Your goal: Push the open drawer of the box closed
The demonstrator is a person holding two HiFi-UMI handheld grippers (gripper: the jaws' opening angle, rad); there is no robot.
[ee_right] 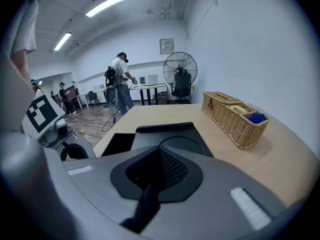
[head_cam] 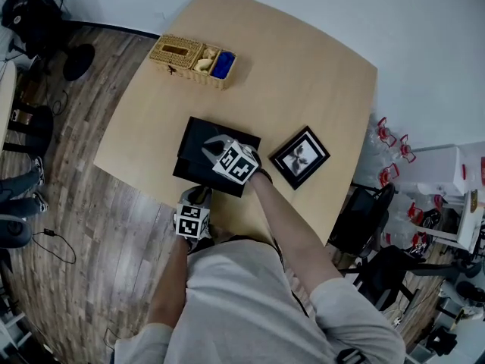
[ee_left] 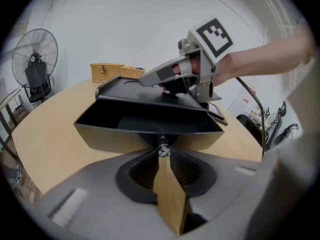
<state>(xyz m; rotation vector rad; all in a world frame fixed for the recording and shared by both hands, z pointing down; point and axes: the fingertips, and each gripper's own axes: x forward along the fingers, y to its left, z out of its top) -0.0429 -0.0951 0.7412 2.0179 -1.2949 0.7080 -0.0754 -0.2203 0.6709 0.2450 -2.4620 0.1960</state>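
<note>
Black flat box [head_cam: 198, 136] sits on the light wooden table [head_cam: 303, 74], near the edge closest to the person. Its drawer [head_cam: 216, 182] is pulled out toward that edge. Left gripper view shows the drawer's dark inside and a tan front panel. A small metal knob [ee_left: 162, 150] sits mid-panel.

Left gripper [head_cam: 201, 197] is low, at the drawer front. Its jaws are drawn together, tips meeting right at the knob. Pinching it or only touching it: cannot tell. Tan surface shows in the thin wedge between the jaws.

Right gripper [head_cam: 210, 147] lies on the box top, reaching in from the person's right side. In its own view the jaws are closed, with only a dark slit between them and nothing in it. The black lid lies just ahead of the tips and the open drawer's dark hollow to the left. Left gripper view confirms the pale fingers [ee_left: 160, 74] lying together on the lid.

Black-framed picture [head_cam: 300, 157] lies flat just right of the box, turned at an angle, not touching it.

Rectangular woven wicker basket [head_cam: 178, 51] stands well beyond the box, near the far-left table edge. Lidded section on the left. Open section on the right holds pale items and a blue object [head_cam: 222, 64].

Wood-plank floor [head_cam: 76, 203] surrounds the table. Black standing fan [ee_right: 180, 69] is by the white wall. A person [ee_right: 120, 84] stands in the background.
</note>
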